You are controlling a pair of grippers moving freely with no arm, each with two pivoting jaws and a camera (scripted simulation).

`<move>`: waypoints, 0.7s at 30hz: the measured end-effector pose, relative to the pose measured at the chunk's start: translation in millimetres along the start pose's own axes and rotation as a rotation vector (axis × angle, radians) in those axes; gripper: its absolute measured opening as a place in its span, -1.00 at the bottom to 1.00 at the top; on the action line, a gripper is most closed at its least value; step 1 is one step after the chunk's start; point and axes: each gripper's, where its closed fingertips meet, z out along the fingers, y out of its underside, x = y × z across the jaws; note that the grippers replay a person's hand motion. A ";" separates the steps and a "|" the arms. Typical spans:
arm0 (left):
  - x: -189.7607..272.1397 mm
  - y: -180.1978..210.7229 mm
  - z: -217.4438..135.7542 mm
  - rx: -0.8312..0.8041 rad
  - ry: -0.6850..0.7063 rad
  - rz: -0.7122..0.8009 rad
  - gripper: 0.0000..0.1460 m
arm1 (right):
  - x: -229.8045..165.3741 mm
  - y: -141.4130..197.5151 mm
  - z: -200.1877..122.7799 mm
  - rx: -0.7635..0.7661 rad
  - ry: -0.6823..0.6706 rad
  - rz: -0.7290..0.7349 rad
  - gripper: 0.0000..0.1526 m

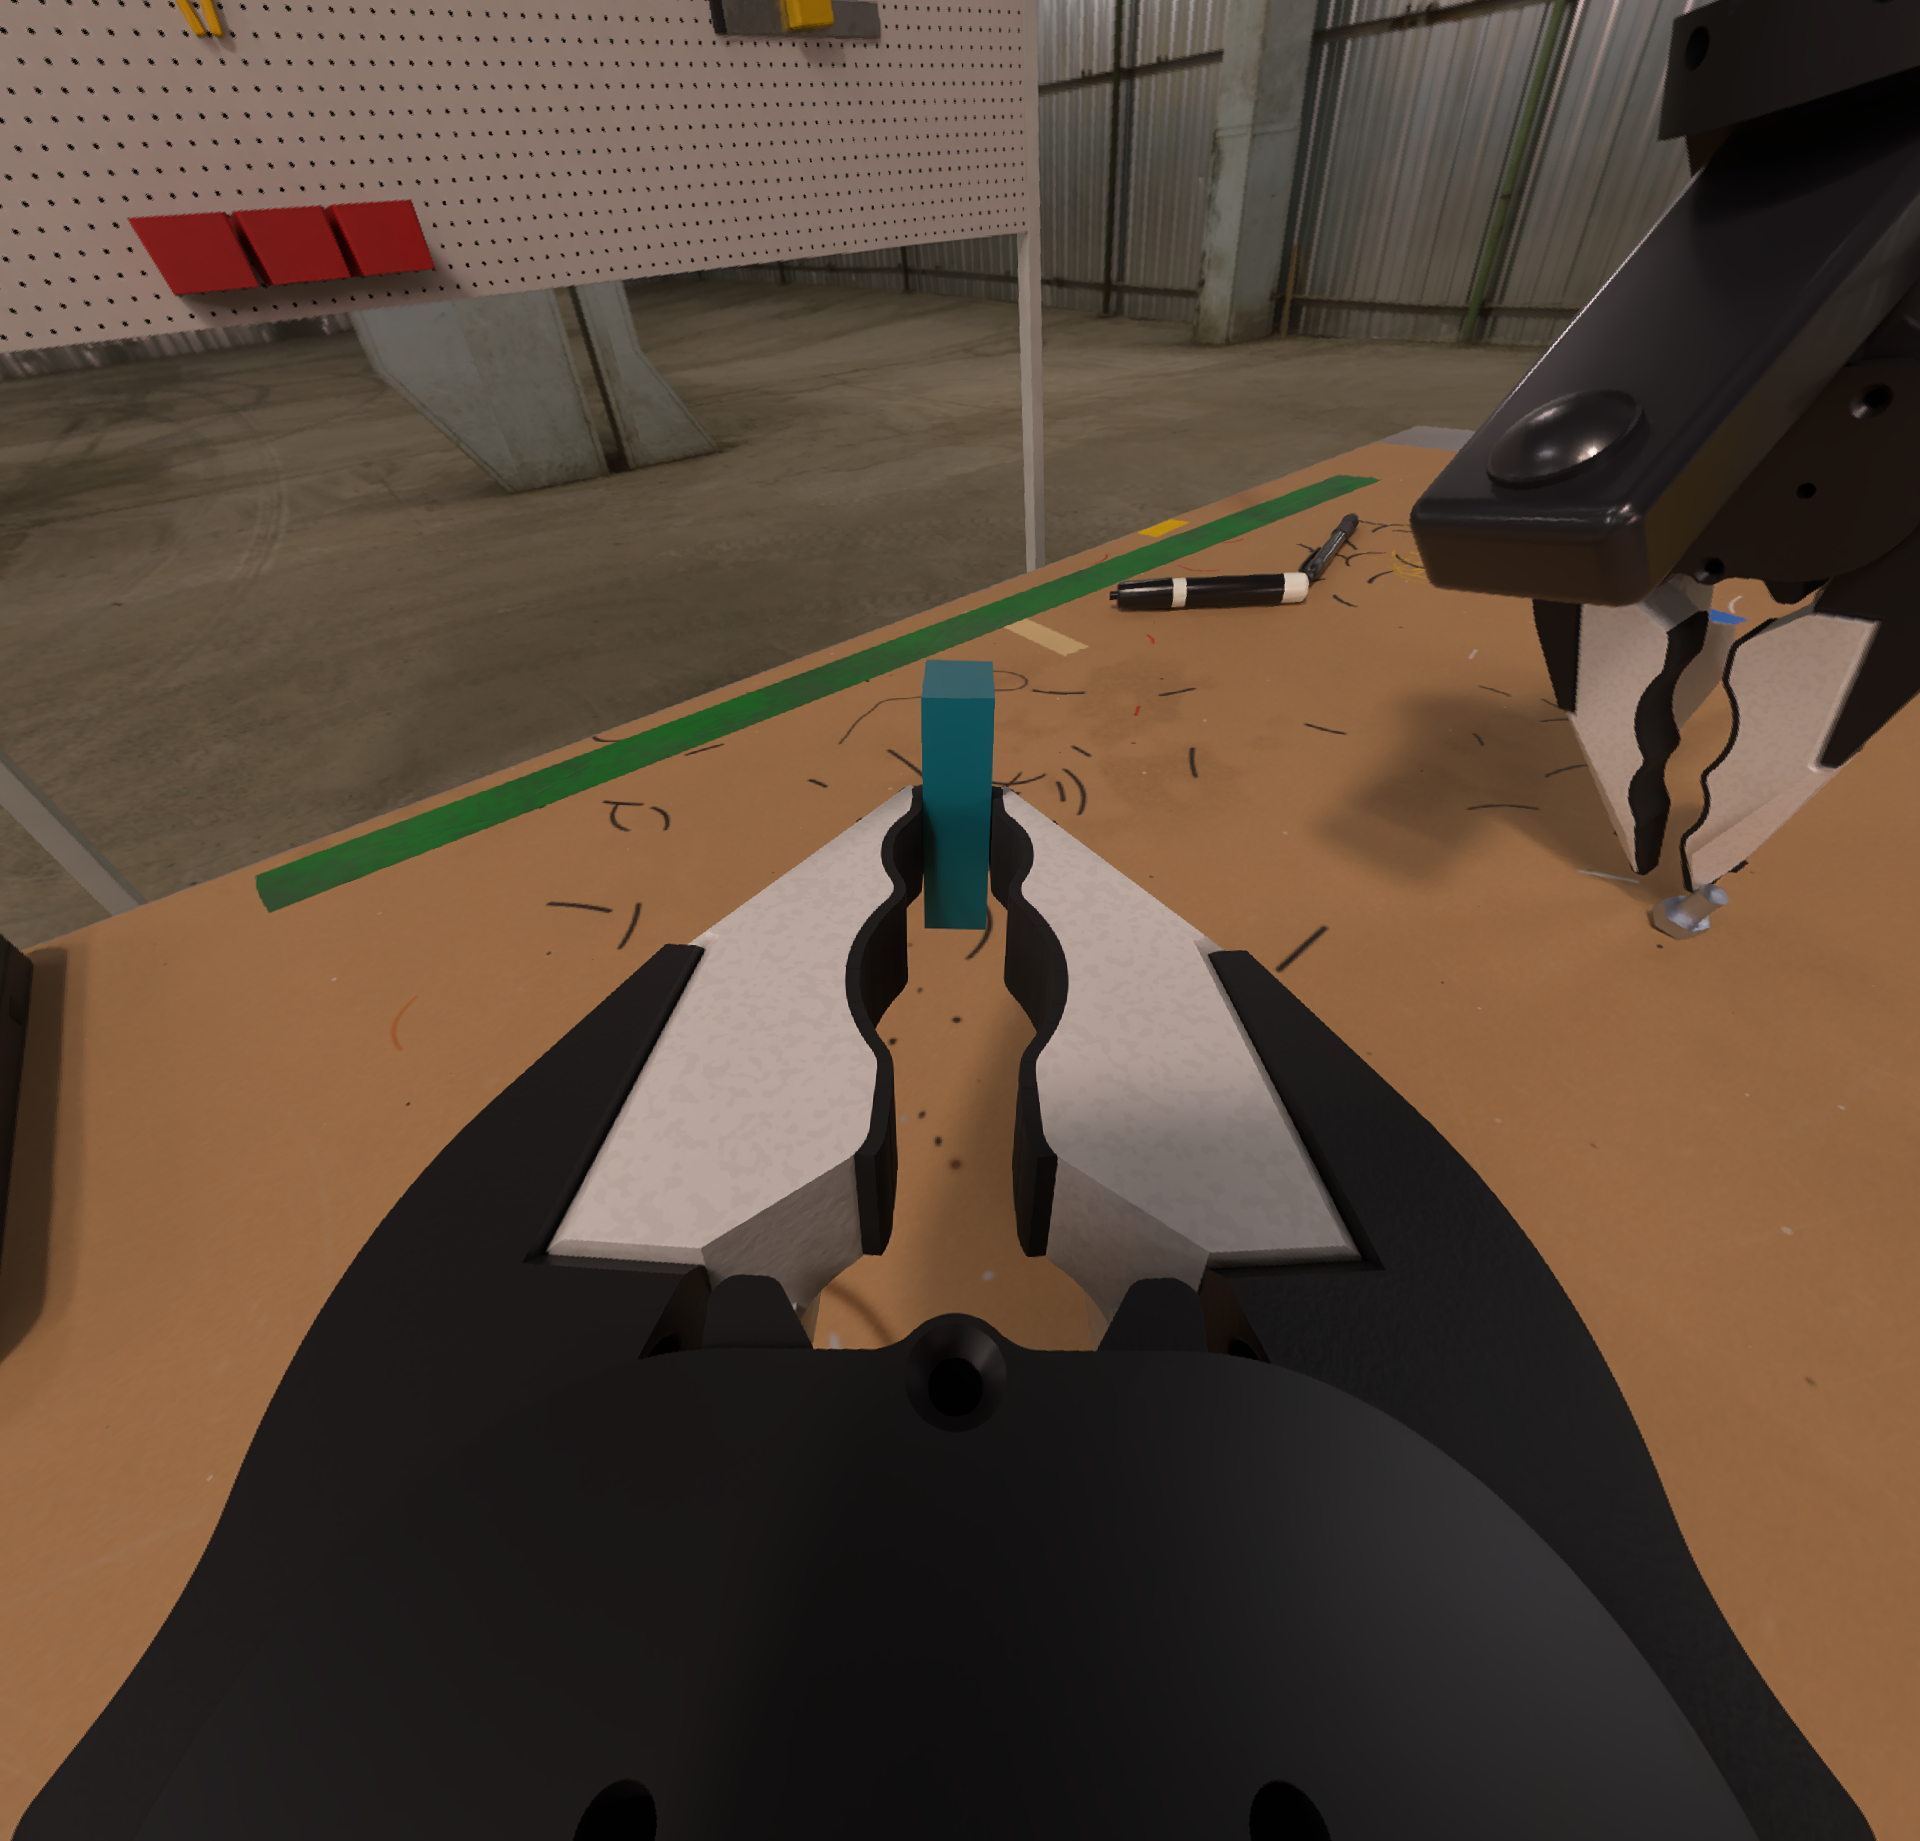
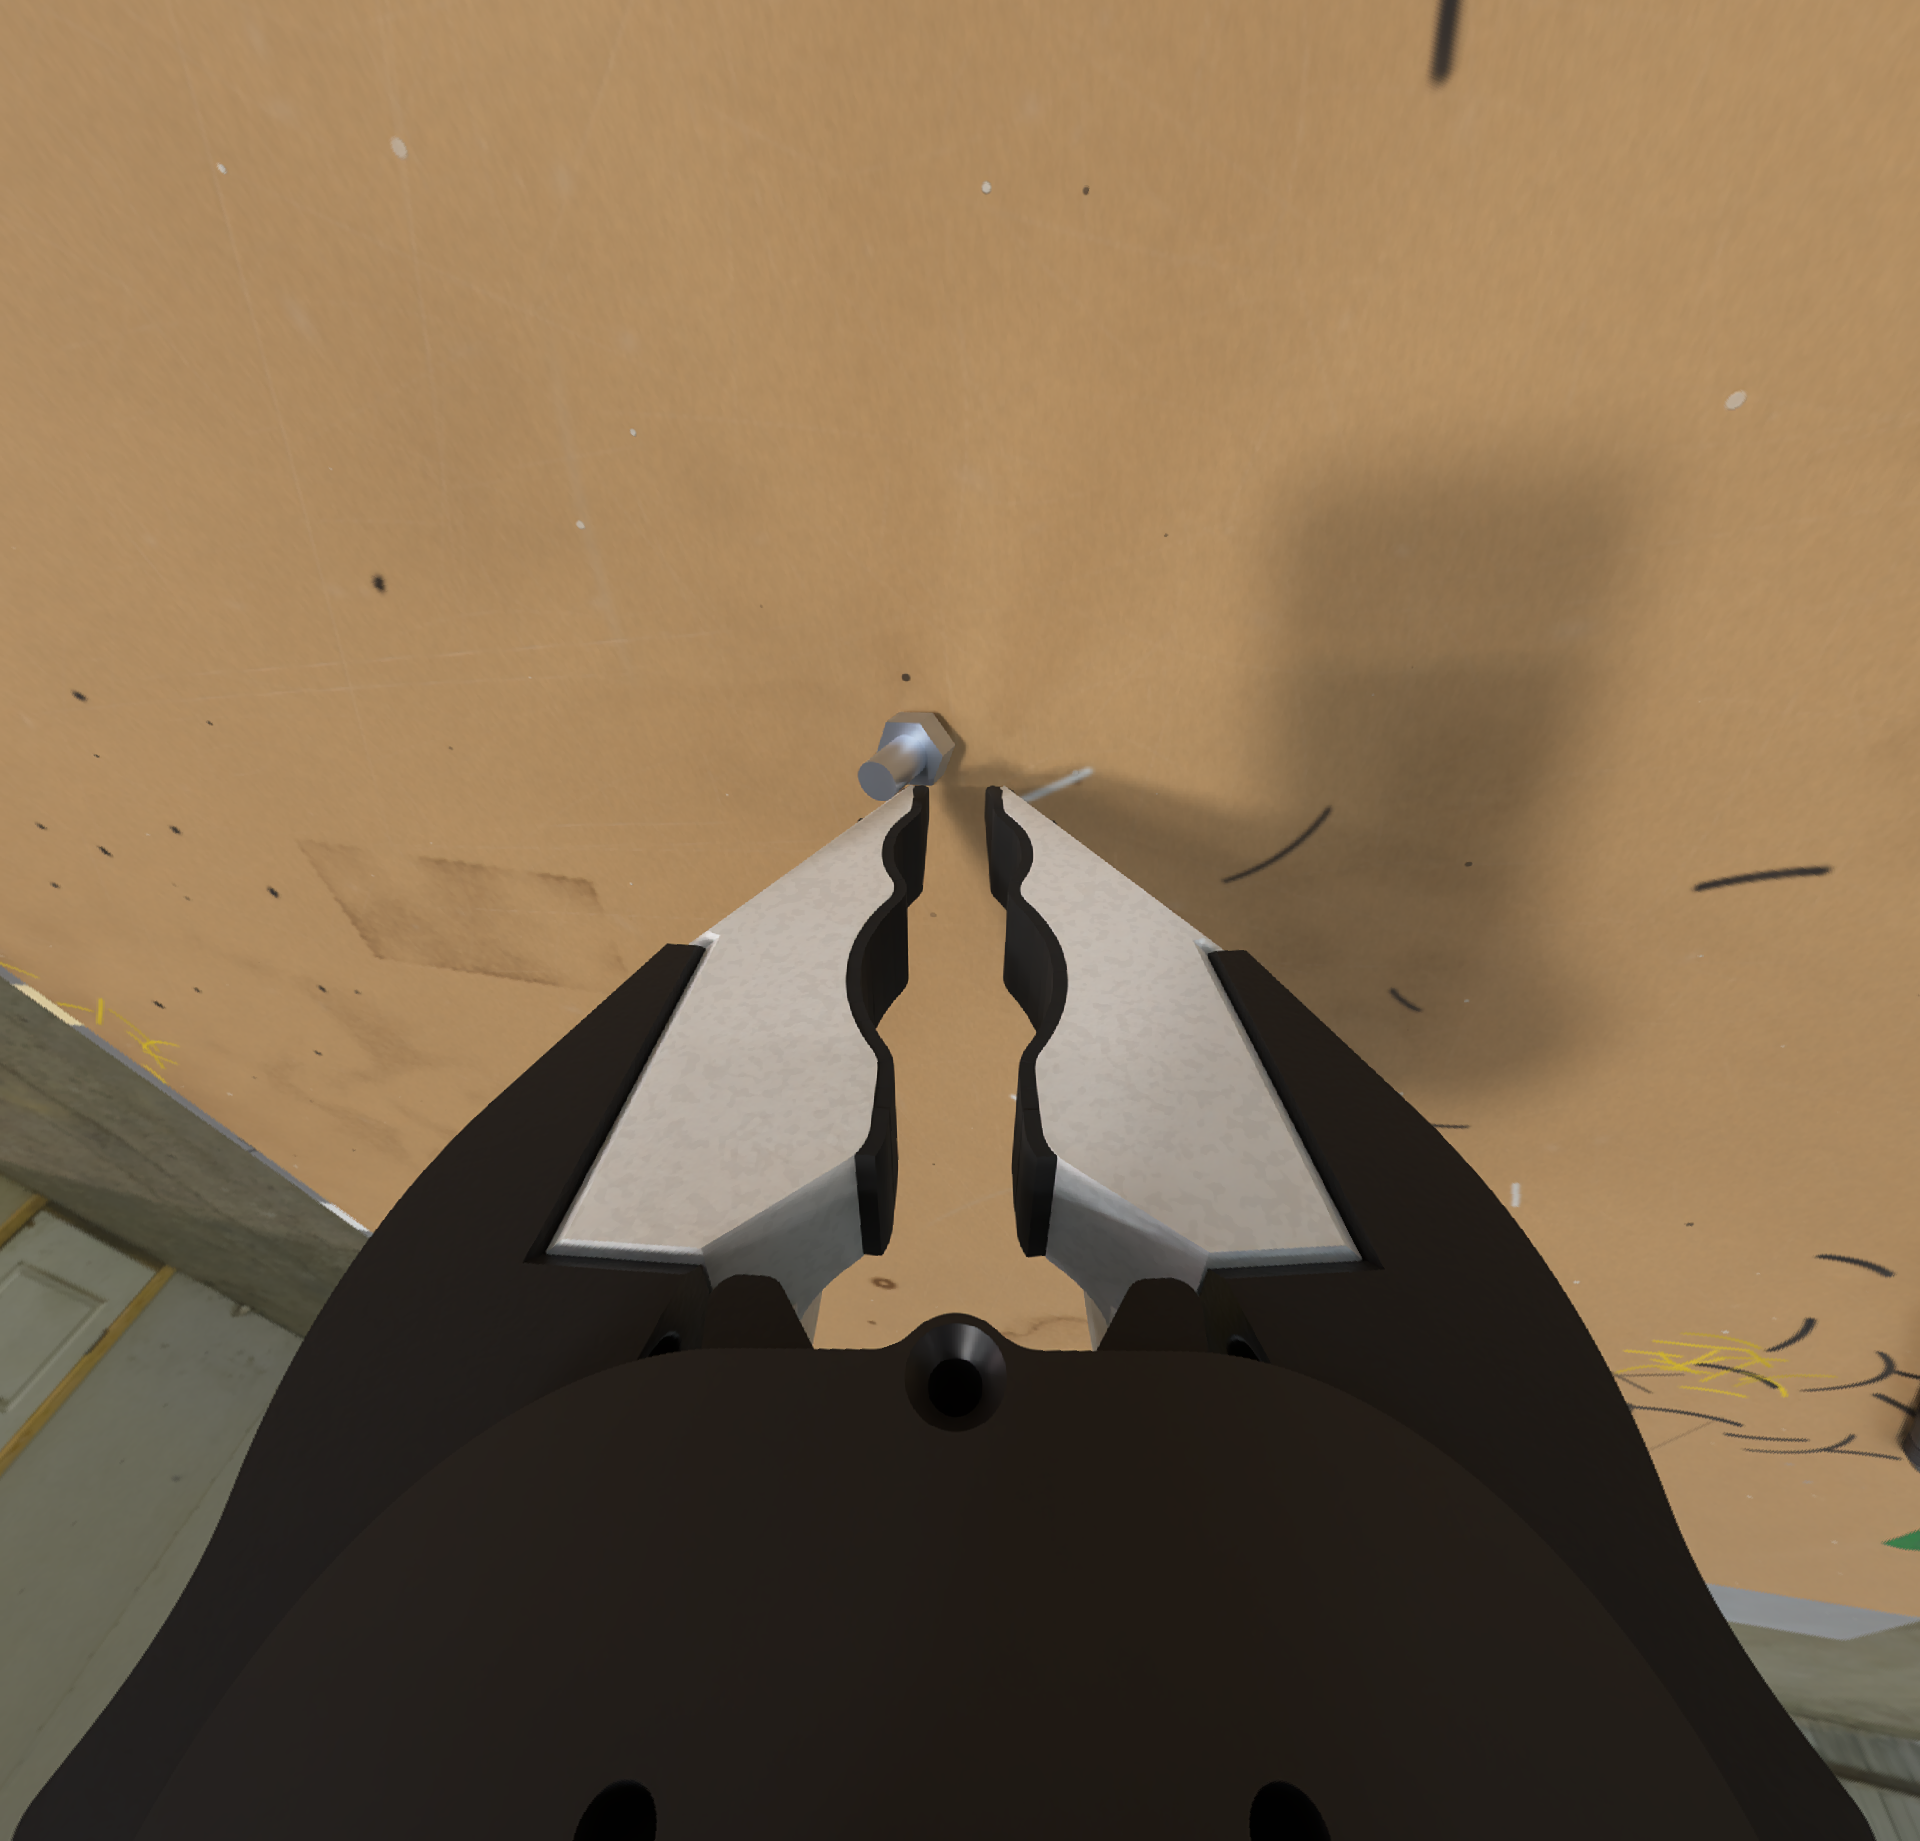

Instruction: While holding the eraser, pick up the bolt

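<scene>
- The left gripper [image 1: 957, 804] clamps the teal eraser [image 1: 957, 789] upright between its 2 fingertips, above the bench [image 1: 1351, 1220].
- The right gripper [image 2: 957, 792] hangs with fingers parted, empty, tips just beside the bolt [image 2: 906, 752].
- The silver bolt lies on the bench, well inside its green-taped far edge [image 1: 810, 695].

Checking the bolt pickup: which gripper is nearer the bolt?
Right. The right gripper points down with its tips just beside the bolt, jaws not around it. The left gripper sits well away, clamping the eraser.

Small silver hex-head metal bolt [image 2: 906, 754] lies on brown fibreboard desk [image 2: 623, 337], beyond left finger's tip; black marker pen [image 1: 1210, 591] farther back.
</scene>
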 end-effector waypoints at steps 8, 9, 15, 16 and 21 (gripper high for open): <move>-0.7 0.4 -0.9 -0.001 -0.003 0.008 -0.85 | 3.2 3.2 -8.6 0.182 0.119 -0.073 -0.83; -0.7 -0.3 -0.9 0.001 -0.002 0.007 -0.85 | 3.6 5.4 -8.4 0.214 0.133 -0.075 -0.83; 0.6 -0.3 -0.6 -0.001 0.001 0.017 -0.85 | -1.8 12.3 -9.1 0.408 0.195 -0.064 -0.84; 1.1 -0.4 -0.5 -0.001 0.002 0.019 -0.85 | -3.8 12.5 -8.8 0.433 0.202 -0.062 -0.84; 4.1 0.9 0.3 -0.008 0.007 0.032 -0.85 | -11.1 7.4 -4.4 0.515 0.205 0.012 -0.79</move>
